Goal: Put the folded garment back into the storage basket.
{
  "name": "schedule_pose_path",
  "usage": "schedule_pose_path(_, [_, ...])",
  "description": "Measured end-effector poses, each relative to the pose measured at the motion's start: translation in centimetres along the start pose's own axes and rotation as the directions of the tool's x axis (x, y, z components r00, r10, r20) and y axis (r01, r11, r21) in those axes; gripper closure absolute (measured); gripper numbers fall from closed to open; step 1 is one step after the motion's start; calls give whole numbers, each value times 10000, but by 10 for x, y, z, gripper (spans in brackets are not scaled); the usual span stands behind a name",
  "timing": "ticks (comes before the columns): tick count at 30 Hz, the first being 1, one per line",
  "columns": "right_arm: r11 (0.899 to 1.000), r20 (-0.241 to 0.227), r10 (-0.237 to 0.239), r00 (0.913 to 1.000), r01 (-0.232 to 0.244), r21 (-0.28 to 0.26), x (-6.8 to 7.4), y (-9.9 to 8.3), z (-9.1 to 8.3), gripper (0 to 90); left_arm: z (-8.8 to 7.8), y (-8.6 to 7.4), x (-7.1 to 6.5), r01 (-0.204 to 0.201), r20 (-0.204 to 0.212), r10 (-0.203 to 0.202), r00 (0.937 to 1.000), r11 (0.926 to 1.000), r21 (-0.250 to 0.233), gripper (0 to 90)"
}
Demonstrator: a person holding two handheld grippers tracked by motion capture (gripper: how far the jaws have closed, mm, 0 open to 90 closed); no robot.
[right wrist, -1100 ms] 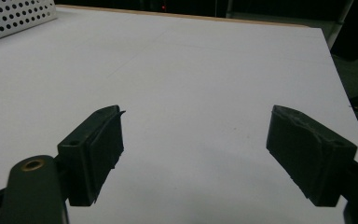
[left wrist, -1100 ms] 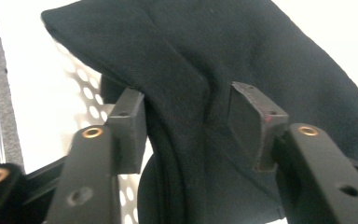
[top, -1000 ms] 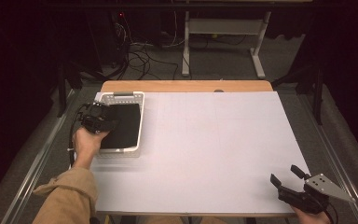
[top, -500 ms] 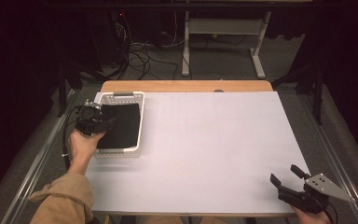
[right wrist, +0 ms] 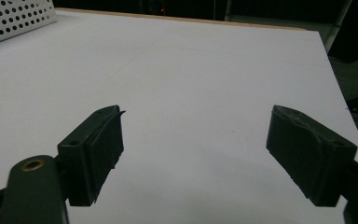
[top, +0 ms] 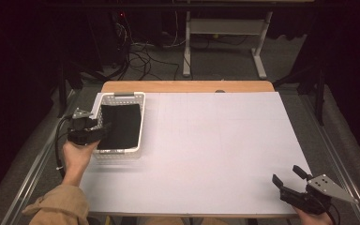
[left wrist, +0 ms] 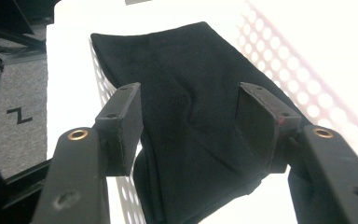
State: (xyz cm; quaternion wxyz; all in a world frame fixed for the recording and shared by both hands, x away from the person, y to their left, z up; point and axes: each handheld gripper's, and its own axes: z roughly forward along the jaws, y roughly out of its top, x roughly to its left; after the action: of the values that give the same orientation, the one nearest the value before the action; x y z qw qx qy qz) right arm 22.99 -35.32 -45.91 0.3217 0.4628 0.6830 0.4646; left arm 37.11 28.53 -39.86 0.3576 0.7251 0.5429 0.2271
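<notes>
A folded black cloth (top: 119, 124) lies flat inside a white perforated basket (top: 122, 95) at the table's left side. My left gripper (top: 102, 130) hovers at the basket's left rim, pointing in over the cloth. In the left gripper view the cloth (left wrist: 177, 60) lies beneath and beyond my left gripper (left wrist: 189, 100). Its jaws have just been opening and stand apart, with neither pad pressing on the fabric. Near the front right corner, my right gripper (top: 286, 174) rests open above the bare white surface. The right gripper view shows the right gripper (right wrist: 193, 126) with nothing between its jaws.
A white sheet (top: 215, 140) covers the table, with a wooden strip (top: 187, 86) along the far edge. The basket's holed wall (right wrist: 14, 18) is at the top left of the right gripper view. Cables and a metal stand (top: 225, 42) lie on the floor beyond the table.
My left hand has drawn back from over the cloth to the basket's left rim, towards the person. The cloth stays in the basket. The right gripper has not moved.
</notes>
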Motion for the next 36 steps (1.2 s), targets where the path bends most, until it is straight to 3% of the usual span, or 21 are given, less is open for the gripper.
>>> schedule_pose_path(7, [10000,-4,17,10000,-17,5,0,0,0,192,-10,-8,-2,-161,155,169,9997,9987,-480,389])
schedule_pose_path(20, [10000,-20,63,10000,-63,3,0,0,0,192,-24,-20,-4,-307,333,340,9989,9950,-954,388])
schedule_pose_path(36, [9999,-3,125,9999,-125,-37,0,0,-1,192,-41,-30,-6,-438,291,489,9984,9867,-1567,386])
